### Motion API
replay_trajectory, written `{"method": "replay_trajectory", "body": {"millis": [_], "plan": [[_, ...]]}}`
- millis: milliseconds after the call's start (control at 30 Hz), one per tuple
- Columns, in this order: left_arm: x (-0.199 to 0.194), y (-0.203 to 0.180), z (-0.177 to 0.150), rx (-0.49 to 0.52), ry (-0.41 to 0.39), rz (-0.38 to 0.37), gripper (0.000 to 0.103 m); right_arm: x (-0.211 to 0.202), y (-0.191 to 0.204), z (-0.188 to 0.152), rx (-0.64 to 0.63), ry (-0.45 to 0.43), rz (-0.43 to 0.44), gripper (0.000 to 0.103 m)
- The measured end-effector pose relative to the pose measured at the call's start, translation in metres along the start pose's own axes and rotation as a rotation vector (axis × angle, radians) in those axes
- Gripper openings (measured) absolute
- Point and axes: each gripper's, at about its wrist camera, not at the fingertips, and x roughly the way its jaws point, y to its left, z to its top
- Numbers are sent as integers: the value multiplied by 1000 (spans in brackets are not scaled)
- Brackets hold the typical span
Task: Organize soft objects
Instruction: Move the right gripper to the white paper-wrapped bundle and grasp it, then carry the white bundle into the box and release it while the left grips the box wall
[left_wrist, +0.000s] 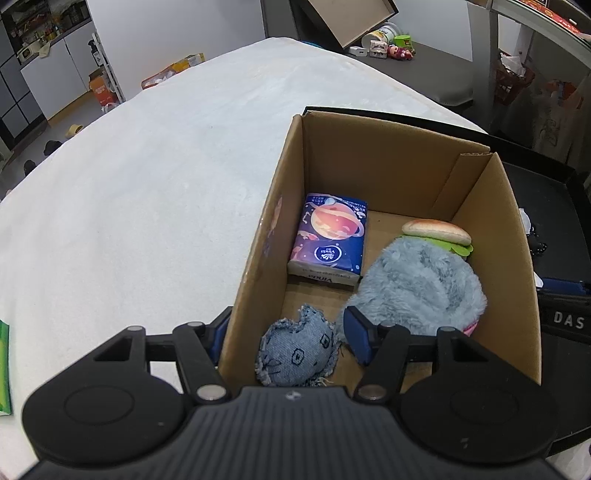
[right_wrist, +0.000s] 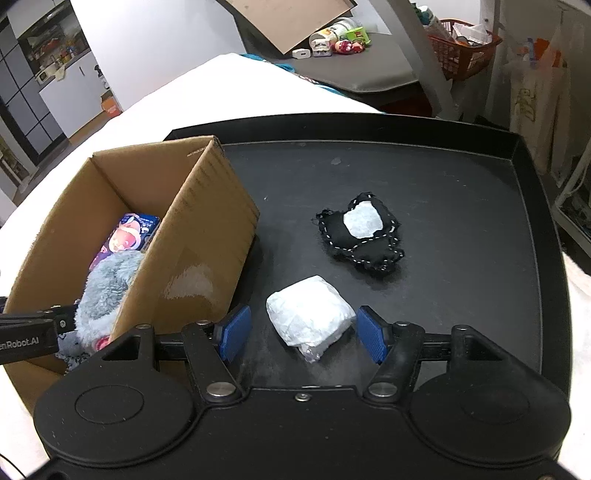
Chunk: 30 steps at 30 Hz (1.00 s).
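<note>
The right gripper (right_wrist: 303, 334) has its jaws apart, with the crinkled white plastic-wrapped packet (right_wrist: 309, 317) between them on the black tray (right_wrist: 461, 177), not yet pressed. If they close too shallow, the slippery wrap may slide out. The left gripper (left_wrist: 284, 334), jaws apart, straddles the brown cardboard box's (left_wrist: 388, 162) wall above the blue denim cat-face pillow (left_wrist: 297, 354); it may tip the box.

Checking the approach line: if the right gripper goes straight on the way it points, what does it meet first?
Most likely the white wrapped packet on the black tray; it lies between the open right gripper pads, untouched.
</note>
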Motion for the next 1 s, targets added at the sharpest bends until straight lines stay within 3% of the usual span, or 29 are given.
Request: {"method": "replay_trajectory", "body": {"millis": [100, 167, 267, 1000], "plan": [[0, 0, 0, 0, 0, -1, 61, 6, -2, 0, 11, 13, -7, 62], [1, 0, 0, 0, 0, -1, 61, 9, -3, -1, 20, 24, -6, 52], [1, 1, 0, -2, 0, -4, 61, 9, -1, -3, 12, 19, -12, 51], [-8, 14, -4, -26, -5, -83, 61, -40, 11, 9, 22, -35, -59, 50]]}}
